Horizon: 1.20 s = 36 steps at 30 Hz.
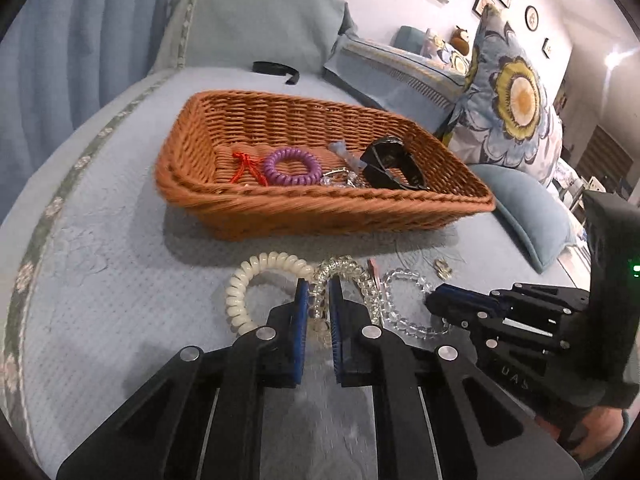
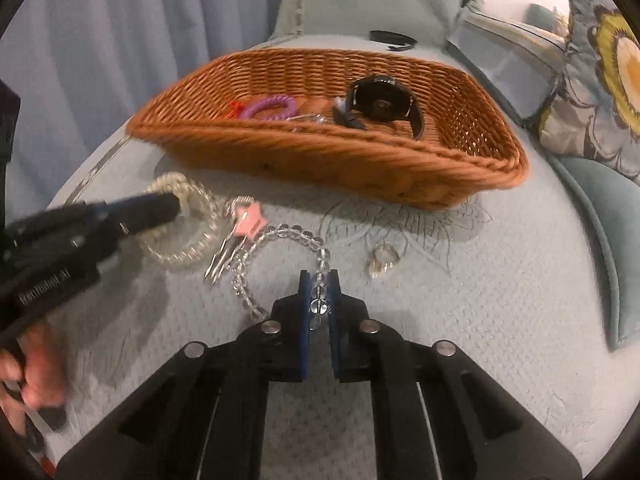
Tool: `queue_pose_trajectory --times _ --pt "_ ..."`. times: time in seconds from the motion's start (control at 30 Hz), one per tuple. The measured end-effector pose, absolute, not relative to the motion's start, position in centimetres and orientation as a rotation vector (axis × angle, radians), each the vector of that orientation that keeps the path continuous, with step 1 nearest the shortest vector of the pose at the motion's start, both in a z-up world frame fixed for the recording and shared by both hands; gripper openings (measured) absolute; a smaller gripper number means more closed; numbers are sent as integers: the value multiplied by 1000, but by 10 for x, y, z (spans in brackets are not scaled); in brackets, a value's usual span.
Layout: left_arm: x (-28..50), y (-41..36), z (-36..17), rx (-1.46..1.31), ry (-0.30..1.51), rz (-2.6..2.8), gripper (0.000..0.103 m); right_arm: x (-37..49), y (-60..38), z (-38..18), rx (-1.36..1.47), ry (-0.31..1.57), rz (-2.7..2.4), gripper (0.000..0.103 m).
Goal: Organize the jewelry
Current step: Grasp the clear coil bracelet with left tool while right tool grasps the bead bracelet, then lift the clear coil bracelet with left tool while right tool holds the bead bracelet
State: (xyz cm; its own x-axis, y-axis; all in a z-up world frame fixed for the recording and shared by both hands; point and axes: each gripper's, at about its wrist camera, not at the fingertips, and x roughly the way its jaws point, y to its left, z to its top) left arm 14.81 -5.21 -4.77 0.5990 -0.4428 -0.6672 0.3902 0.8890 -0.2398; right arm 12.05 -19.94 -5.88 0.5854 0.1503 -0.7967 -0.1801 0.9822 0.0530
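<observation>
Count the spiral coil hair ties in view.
3. A purple coil lies in the basket; a cream coil rests on the bed; a clear coil sits between the left gripper's fingers. Basket clutter may hide more.

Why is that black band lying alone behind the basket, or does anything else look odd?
The black band lies on the bed behind the wicker basket, apart from the other pieces, so it looks stray. Keys with a pink tag sit among the bracelets, hardly jewelry. Two small rings lie loose on the quilt. Nothing looks broken or spilled.

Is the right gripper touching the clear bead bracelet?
Touching. The right wrist view shows the right gripper with the clear bead bracelet pinched between its fingers.
</observation>
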Motion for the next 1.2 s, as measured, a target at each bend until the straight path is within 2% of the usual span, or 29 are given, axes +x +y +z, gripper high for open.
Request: queue_pose_trajectory --times 0.37,0.43,0.47,0.5,0.67,0.9,1.2 --pt "105 -45 -62 46 847 -461 10 99 -222 -57 -43 957 273 6" --pt "97 -43 -62 77 832 -430 17 99 -224 -56 -40 957 274 6" --pt "94 -42 -61 84 826 -419 28 98 -224 -56 -35 958 276 6" --pt "89 -39 -60 85 813 -412 31 98 -225 -56 -30 959 277 6" --pt "74 -24 -54 34 802 -381 31 97 -227 -57 -15 964 280 6" --pt "62 -8 -55 -98 883 -452 33 98 -227 -57 -2 967 281 6" --pt "93 -9 -66 -194 943 -496 33 102 -226 -60 3 962 278 6"
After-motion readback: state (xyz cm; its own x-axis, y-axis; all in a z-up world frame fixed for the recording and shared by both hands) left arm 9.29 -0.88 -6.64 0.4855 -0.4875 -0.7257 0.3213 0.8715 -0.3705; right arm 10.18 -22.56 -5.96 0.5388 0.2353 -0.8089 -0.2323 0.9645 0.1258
